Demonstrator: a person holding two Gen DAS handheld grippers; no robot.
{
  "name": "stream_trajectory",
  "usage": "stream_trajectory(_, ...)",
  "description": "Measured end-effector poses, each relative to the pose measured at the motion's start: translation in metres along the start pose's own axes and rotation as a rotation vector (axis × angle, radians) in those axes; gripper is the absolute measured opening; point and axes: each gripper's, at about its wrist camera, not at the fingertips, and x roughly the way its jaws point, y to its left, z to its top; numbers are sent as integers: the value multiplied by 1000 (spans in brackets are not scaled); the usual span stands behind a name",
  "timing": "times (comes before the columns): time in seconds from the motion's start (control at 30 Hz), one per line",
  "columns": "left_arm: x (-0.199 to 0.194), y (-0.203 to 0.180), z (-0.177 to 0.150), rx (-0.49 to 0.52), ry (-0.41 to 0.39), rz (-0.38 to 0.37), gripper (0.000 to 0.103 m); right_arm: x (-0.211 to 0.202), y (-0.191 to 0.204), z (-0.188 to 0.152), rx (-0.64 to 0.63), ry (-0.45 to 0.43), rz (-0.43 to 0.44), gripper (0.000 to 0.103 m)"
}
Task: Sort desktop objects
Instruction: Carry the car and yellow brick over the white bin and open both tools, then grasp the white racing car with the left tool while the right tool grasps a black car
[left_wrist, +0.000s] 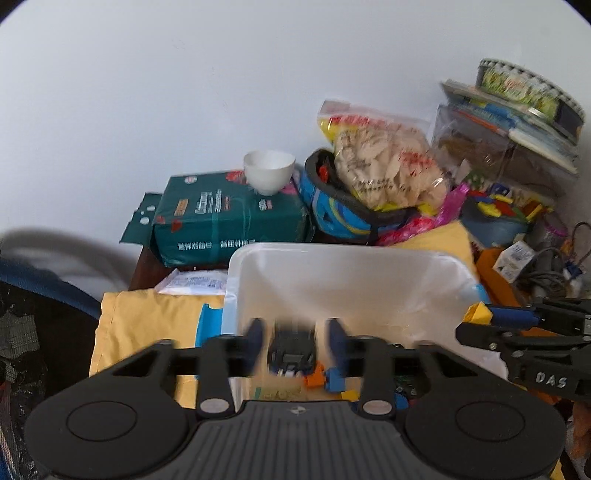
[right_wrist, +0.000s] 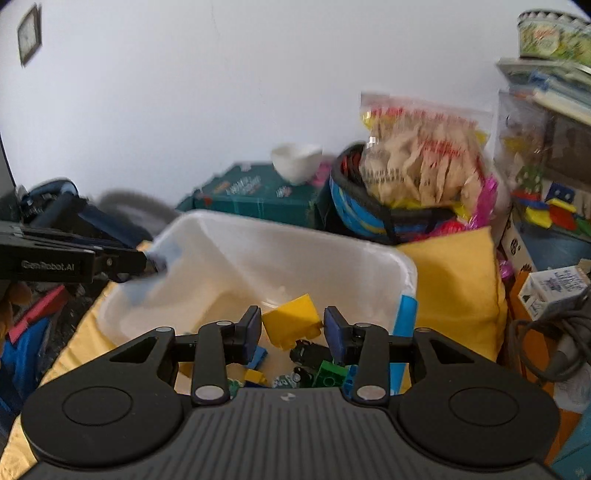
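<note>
A white plastic bin (left_wrist: 343, 273) sits on a yellow cloth and holds several loose toy bricks (left_wrist: 325, 380). My left gripper (left_wrist: 294, 341) hovers over the bin's near side, its jaws open, with a blurred dark blue toy car (left_wrist: 293, 349) between them, apart from both pads. My right gripper (right_wrist: 291, 328) is over the same bin (right_wrist: 258, 251), its pads against the sides of a yellow brick (right_wrist: 292, 320). Below it lie green (right_wrist: 330, 373), blue and yellow bricks and a small black toy (right_wrist: 308, 352). The right gripper shows from the side in the left wrist view (left_wrist: 480, 314).
Behind the bin stand a green package (left_wrist: 229, 218) with a white bowl (left_wrist: 269, 170) on it, a blue helmet (left_wrist: 343, 210) under a snack bag (left_wrist: 384, 162), and a stack of boxes (left_wrist: 509, 122). Cables (left_wrist: 546, 273) lie at the right. The yellow cloth (right_wrist: 454, 288) surrounds the bin.
</note>
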Motion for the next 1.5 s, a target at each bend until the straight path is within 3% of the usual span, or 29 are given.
stream_trajectory(0.07,6,0,2,-6,19,27,60,5,-3,1,9,-14,-11,62)
stream_trajectory(0.27,-2,4,-13,0,32,16,60,-16,-7,-9,3,-70,-12,67)
stream_trajectory(0.43,-25,1,-60,52,42,3,65,-50,-2,-43,-39,-109,29,74)
stream_trajectory(0.6,-25,-5,-124,46,132,15,65,-55,14,-100,-185,-42,13,74)
stream_trajectory(0.77,2,-13,-167,28,242,70,65,-34,18,-146,-285,73,-61,55)
stream_trajectory(1.03,29,-21,-180,-21,316,32,67,-7,15,-171,-285,169,-42,53)
stream_trajectory(1.2,43,-24,-177,-27,305,34,76,14,19,-166,-240,209,-14,53)
stream_trajectory(1.23,45,-28,-177,-4,298,34,76,15,18,-167,-220,211,-6,48)
stream_trajectory(1.3,44,-30,-178,22,275,23,65,14,17,-164,-177,225,20,38)
stream_trajectory(1.33,43,-29,-178,21,265,15,66,13,17,-165,-178,226,26,33)
stream_trajectory(1.5,30,-20,-180,16,228,4,66,-1,12,-164,-138,200,32,33)
